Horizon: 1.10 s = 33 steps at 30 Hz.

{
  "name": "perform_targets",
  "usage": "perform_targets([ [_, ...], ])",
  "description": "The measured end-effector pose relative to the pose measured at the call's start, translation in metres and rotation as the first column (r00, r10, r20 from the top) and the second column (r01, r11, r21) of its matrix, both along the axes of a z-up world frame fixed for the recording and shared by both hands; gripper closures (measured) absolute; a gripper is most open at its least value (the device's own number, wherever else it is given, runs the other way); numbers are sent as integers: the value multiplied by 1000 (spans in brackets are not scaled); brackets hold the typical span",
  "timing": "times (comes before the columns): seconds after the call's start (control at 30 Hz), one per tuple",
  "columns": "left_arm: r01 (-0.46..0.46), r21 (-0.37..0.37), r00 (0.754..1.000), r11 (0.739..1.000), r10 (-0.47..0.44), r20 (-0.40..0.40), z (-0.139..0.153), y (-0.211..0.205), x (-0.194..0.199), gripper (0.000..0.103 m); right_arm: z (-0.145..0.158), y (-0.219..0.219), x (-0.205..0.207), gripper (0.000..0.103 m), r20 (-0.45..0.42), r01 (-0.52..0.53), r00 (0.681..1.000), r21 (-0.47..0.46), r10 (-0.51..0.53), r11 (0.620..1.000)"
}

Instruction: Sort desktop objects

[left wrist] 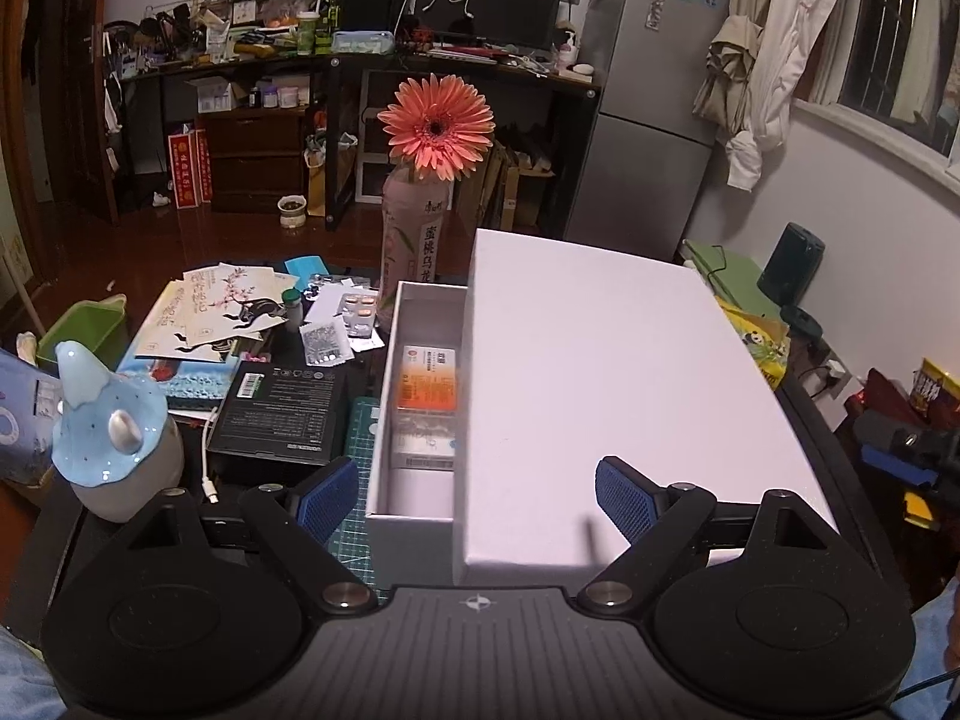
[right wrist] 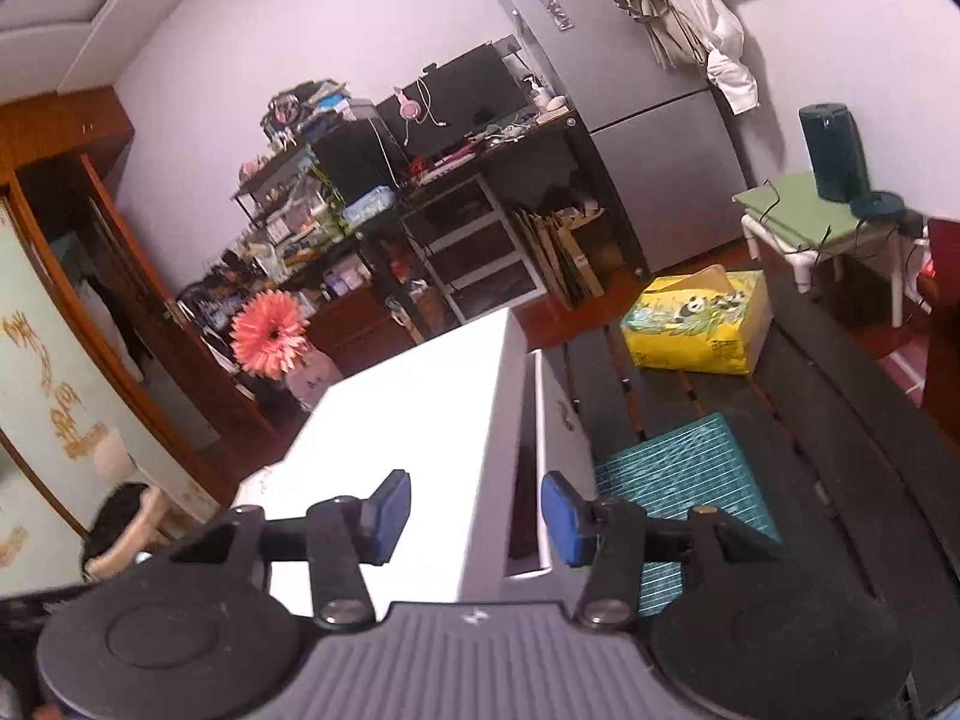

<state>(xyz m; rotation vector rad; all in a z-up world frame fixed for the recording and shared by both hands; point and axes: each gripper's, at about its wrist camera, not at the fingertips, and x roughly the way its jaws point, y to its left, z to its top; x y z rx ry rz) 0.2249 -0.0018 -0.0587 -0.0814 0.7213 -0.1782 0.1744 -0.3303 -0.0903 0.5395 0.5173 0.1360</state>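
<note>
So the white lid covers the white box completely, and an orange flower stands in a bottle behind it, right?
Not quite. The white lid sits shifted sideways, so the white box is open along one side; the left wrist view shows an orange medicine carton inside. The orange flower does stand in a bottle behind it.

Both wrist views close, angled down, sharing white box [left wrist: 600,372], perhaps flower [right wrist: 270,333]

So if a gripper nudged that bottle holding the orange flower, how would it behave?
The bottle is tall and narrow, so it would probably tip rather than slide. The big flower on top likely adds top-heaviness. Once down, its round body might roll.
</note>
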Motion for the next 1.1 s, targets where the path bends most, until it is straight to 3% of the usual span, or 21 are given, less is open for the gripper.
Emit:
perform_targets([
  [0.33,-4,-73,999,997,0,-53,-8,12,7,14,-12,5,13,54,-6,-12,1000,71,13,997],
  [0.53,3,-48,998,999,-6,-63,-14,7,10,14,-19,12,20,54,-34,-1,999,28,2,1000],
  [0.83,9,-87,994,996,-19,-106,-25,6,19,14,-30,5,29,54,-51,-24,998,128,31,991],
  [1.1,17,-107,993,994,-30,-117,-26,5,20,16,-31,12,33,65,-70,-70,994,120,79,990],
])
